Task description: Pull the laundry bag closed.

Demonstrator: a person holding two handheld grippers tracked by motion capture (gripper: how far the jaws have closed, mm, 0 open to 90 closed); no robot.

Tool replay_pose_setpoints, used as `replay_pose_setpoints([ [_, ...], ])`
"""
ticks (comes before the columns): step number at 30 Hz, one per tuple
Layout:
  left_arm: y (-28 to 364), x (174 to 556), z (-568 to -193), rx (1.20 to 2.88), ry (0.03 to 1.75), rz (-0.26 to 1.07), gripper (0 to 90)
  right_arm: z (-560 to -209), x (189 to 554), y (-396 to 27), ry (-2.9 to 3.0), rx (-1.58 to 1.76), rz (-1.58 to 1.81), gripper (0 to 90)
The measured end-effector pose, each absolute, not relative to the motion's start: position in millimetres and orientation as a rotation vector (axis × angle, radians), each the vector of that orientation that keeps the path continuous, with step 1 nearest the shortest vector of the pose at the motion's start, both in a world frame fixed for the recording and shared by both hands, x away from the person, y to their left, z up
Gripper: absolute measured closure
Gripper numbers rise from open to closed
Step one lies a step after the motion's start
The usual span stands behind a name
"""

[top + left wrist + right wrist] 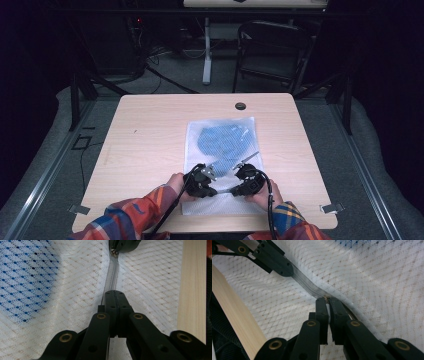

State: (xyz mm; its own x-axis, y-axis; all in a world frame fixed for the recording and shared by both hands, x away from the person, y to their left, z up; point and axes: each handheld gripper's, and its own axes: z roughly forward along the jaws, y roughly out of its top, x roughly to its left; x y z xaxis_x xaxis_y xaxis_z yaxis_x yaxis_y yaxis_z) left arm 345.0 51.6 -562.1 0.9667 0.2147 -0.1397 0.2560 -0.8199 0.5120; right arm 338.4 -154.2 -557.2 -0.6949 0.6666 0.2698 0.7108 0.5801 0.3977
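one white mesh bag (pixel 220 150) with one zipper (pixel 110 280) lies on one wooden table (pixel 145 145); one blue item (pixel 222 140) sits inside it. two grippers, the left gripper (pixel 212 191) and the right gripper (pixel 234 191). one chair (pixel 270 50) behind.

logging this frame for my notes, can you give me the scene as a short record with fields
surface: light wooden table
main item: white mesh bag lying flat, blue cloth inside
zipper: runs between the two grippers
left gripper: shut on the zipper
right gripper: shut on the zipper pull, a small metal part at its tips
hands: both at the bag's near end, in plaid sleeves
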Motion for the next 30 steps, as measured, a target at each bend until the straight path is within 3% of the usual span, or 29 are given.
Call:
replay_pose_setpoints([
  [30,52,346,-562,2.564,0.33,-0.112,90.0,-552,337,-175,-2.703,-1.222,-0.709,86.5],
])
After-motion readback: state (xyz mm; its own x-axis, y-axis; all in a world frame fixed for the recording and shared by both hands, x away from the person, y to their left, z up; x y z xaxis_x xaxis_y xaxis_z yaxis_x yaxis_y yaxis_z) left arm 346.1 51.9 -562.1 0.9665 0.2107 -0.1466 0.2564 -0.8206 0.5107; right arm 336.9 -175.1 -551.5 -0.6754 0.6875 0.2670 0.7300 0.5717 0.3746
